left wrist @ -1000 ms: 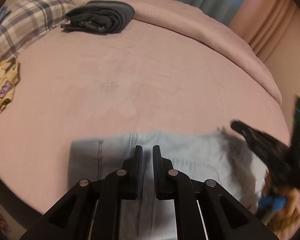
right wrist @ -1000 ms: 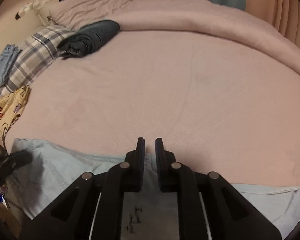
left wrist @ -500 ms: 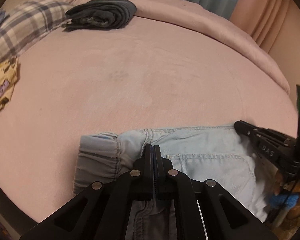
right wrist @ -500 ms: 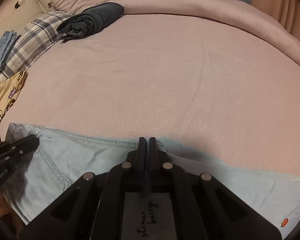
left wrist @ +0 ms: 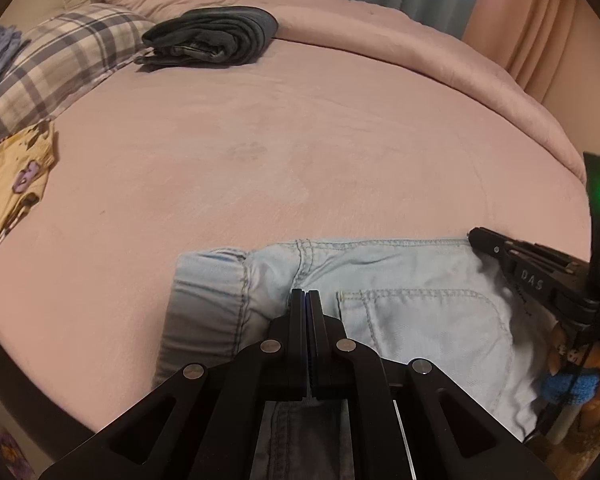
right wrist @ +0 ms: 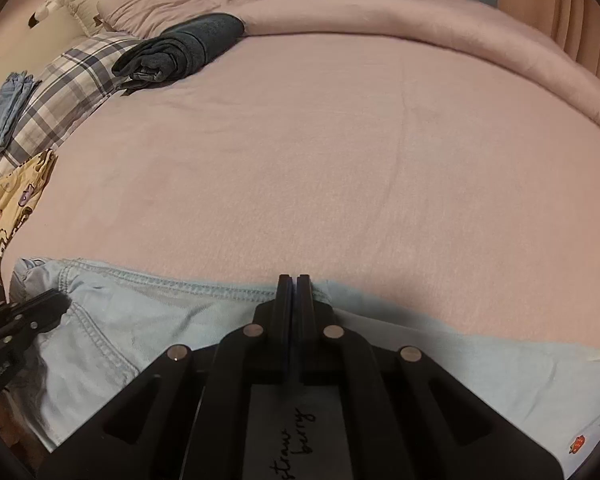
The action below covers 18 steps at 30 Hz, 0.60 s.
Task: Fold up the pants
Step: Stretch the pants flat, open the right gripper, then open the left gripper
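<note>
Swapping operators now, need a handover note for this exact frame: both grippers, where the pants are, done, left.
Left gripper: fingers shut on the light blue jeans near the elastic waistband end, beside the back pocket.
Right gripper: fingers shut on the jeans' far edge, further along the leg.
Jeans lie lengthwise across the near edge of the pink bed, waistband on the left.
A folded dark pair of pants sits at the far side by the plaid pillow.
Done: both grips taken on the jeans.
Left: no crosswise fold shows yet; fold them, then probably set them by the dark pair.
</note>
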Each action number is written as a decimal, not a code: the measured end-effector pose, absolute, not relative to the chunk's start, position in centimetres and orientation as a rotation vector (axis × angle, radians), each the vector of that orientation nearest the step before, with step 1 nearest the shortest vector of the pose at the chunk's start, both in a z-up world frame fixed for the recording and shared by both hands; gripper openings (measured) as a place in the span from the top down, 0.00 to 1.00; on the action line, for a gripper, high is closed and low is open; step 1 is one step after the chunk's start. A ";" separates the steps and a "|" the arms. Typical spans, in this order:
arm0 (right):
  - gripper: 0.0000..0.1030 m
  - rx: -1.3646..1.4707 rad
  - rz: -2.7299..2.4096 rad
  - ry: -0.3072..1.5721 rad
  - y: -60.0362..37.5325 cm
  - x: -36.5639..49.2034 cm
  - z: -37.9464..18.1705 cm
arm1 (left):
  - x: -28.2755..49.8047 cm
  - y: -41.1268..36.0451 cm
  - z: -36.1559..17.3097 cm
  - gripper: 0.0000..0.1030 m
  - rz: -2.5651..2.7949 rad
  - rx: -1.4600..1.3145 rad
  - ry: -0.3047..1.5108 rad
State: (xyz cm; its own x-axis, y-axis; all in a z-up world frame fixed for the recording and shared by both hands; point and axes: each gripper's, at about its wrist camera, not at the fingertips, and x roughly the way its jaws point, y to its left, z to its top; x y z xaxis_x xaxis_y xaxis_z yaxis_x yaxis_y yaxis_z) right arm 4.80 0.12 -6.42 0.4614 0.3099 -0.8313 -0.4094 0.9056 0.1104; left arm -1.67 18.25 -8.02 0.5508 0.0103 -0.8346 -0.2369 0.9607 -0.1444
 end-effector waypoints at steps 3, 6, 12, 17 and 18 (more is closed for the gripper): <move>0.96 -0.019 0.477 0.999 -1.8 4.4 -5.1 | -2.3 18.1 -6.2 0.94 0.156 -0.326 0.983; 0.78 0.028 0.465 0.957 -4.7 3.3 -3.0 | -3.3 16.1 -4.4 0.94 0.090 -0.345 0.937; 0.61 -0.013 0.406 0.989 -9.8 0.1 -2.5 | -3.7 8.5 -4.9 0.93 -0.144 -0.286 0.961; 0.70 0.004 0.361 0.996 -13.4 -0.5 -5.5 | -2.1 6.6 -9.6 0.94 -0.078 -0.281 1.095; 0.71 0.028 0.367 0.982 -14.0 -0.5 -5.6 | -2.2 7.0 -9.8 0.94 -0.059 -0.292 1.073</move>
